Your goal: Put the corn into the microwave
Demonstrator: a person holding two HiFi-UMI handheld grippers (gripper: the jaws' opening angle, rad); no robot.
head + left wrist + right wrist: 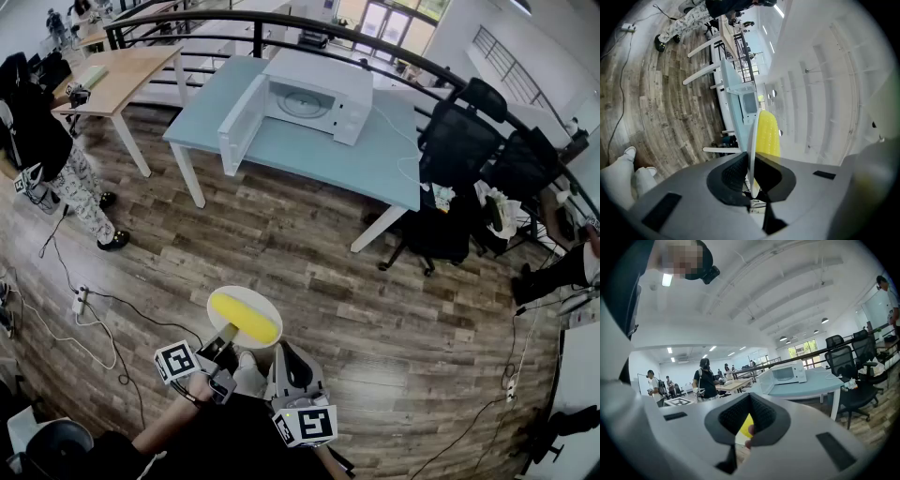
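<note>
A yellow corn cob (246,318) lies on a small white plate (217,302) held over the wooden floor. My left gripper (225,339) is shut on the plate's near rim. In the left gripper view the plate (751,140) stands edge-on between the pads, with the corn (768,136) on its right face. My right gripper (281,367) hangs just right of the plate, shut and holding nothing. Through its jaws a bit of corn (746,423) shows. The white microwave (309,98) stands far ahead on a pale blue table (309,155), its door (239,122) swung open to the left.
Black office chairs (469,141) crowd the table's right end. A wooden desk (122,75) and a standing person (47,141) are at the far left. Cables and a power strip (80,302) lie on the floor to my left. A railing runs behind the table.
</note>
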